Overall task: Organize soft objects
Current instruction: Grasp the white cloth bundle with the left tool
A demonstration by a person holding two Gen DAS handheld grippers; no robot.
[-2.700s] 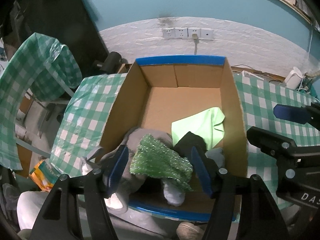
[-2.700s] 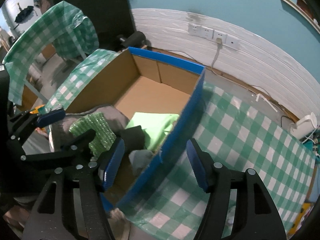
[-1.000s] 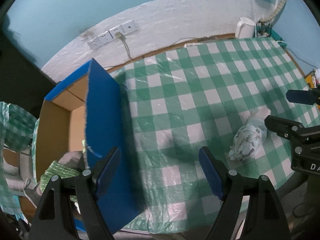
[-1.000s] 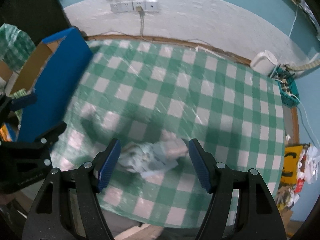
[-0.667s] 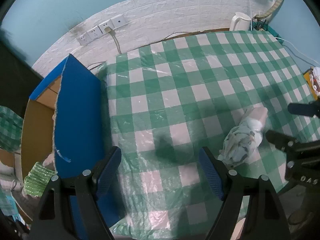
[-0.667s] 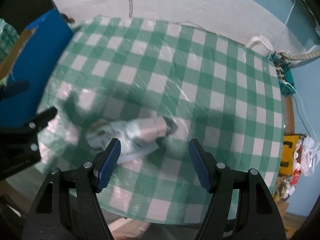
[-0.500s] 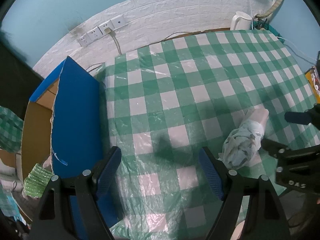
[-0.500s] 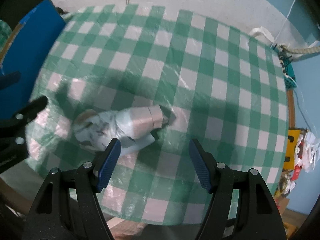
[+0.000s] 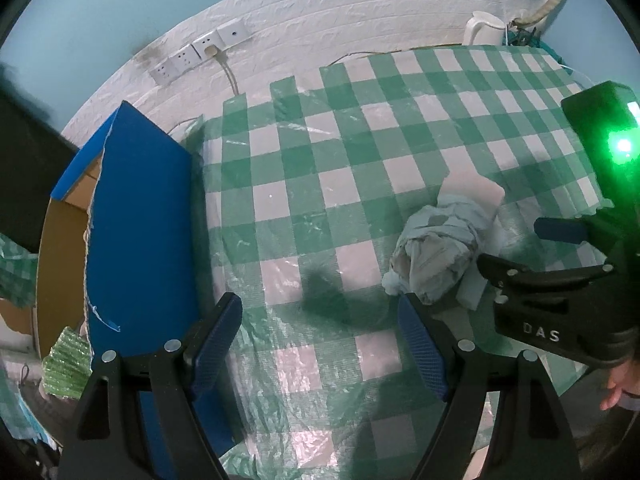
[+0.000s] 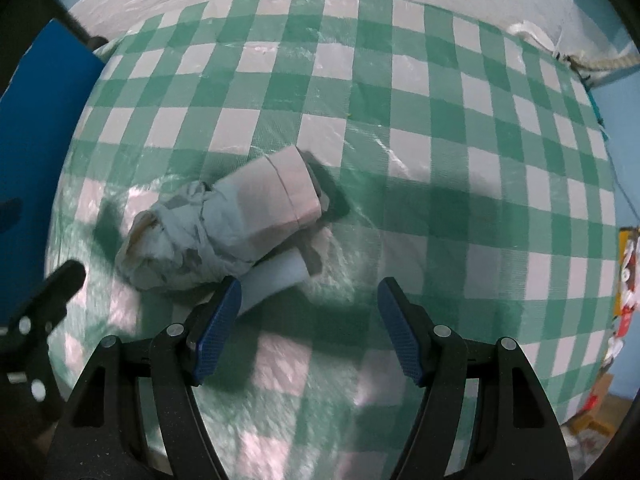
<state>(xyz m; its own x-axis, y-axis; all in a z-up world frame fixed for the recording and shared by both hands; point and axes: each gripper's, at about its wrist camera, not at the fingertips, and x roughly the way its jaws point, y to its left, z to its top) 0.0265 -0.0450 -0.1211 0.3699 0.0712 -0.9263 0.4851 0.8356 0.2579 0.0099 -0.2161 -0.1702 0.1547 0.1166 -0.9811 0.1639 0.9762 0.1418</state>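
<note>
A rolled bundle of pale patterned cloth [image 10: 224,228] with a pink end lies on the green checked tablecloth [image 10: 400,92]. It also shows in the left wrist view [image 9: 444,248]. My right gripper [image 10: 310,320] is open and empty just in front of the bundle, its left finger [image 10: 218,316] near the bundle's edge. My left gripper [image 9: 320,340] is open and empty over the cloth, left of the bundle. The blue-sided cardboard box [image 9: 136,240] stands at the left with a green glittery item [image 9: 66,364] showing beside it.
A wall with sockets [image 9: 200,52] runs behind the table. A white kettle [image 9: 482,28] stands at the far right corner. The table's front edge is close below both grippers. Clutter lies on the floor at the right [image 10: 624,272].
Both grippers have swung away from the box to the right part of the table. The right gripper has come lower and closer to the cloth bundle.
</note>
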